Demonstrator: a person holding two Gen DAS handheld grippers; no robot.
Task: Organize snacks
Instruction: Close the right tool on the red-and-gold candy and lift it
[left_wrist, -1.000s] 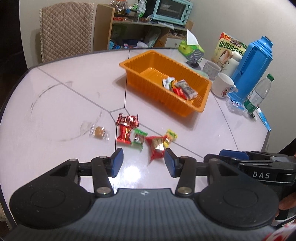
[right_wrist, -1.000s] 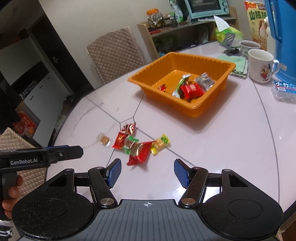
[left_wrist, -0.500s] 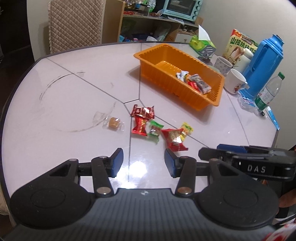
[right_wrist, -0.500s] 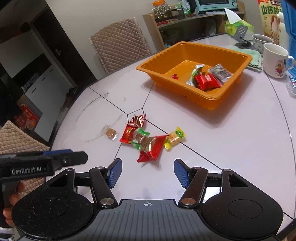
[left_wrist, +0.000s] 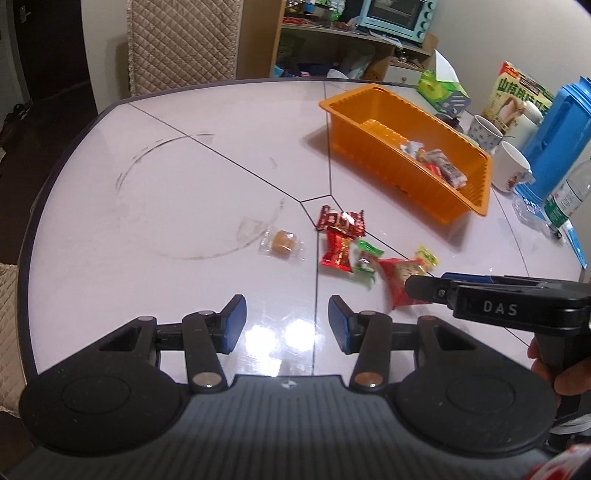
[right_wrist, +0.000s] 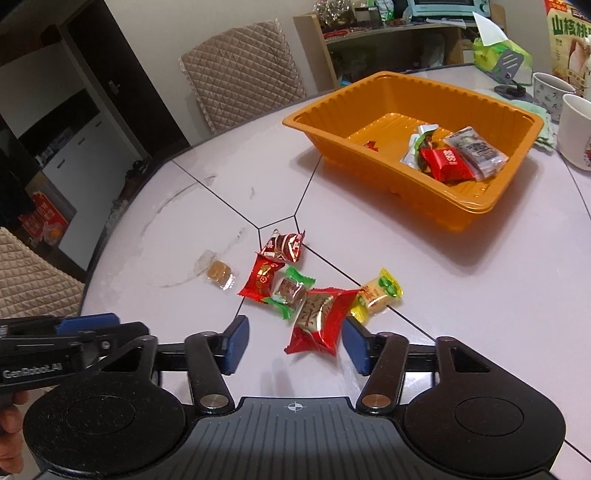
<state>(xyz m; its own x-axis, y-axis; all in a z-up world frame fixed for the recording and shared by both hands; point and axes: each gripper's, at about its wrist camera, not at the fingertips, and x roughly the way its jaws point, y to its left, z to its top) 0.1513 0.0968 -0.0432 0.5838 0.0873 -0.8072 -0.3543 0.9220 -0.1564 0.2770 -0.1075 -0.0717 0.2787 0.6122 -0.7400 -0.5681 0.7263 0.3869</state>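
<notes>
Snacks (right_wrist: 295, 291) loose on table (right_wrist: 480, 314), near side of orange tray (right_wrist: 476, 206) | right gripper (right_wrist: 293, 341) narrowing around big red packet (right_wrist: 317, 321), pads apart | left gripper (left_wrist: 286, 323) part-open, empty

Light: even indoor light is cast from overhead.
Glare: white patches are seen on the surface (left_wrist: 280, 332) between the fingers (left_wrist: 232, 321).
Edges: strong fisheye bending is shown.
Focus: sharp.
</notes>
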